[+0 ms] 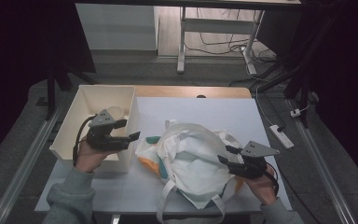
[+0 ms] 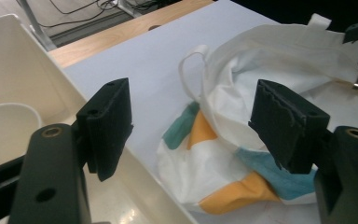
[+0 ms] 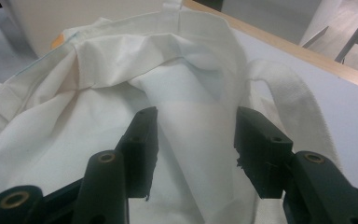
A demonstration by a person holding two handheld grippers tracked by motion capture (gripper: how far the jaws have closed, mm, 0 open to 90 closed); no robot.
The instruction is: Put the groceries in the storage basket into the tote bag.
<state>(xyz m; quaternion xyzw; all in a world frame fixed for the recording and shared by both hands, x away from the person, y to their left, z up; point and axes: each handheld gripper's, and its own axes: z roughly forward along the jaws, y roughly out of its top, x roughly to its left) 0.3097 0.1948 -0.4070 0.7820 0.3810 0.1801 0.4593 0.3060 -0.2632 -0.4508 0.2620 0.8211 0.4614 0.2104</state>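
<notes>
This looks like a lab or test room set up for recording. The desk [image 1: 200, 109] is a wooden top laid with a plain pale sheet and flanked by metal rails [image 1: 21, 163]. Behind it stands another desk on white metal legs [image 1: 182, 44], with loose cables [image 1: 223, 44] trailing over the grey carpet. A white power strip [image 1: 281, 136] lies on the floor, and dark stands [image 1: 303, 70] rise at the sides.
</notes>
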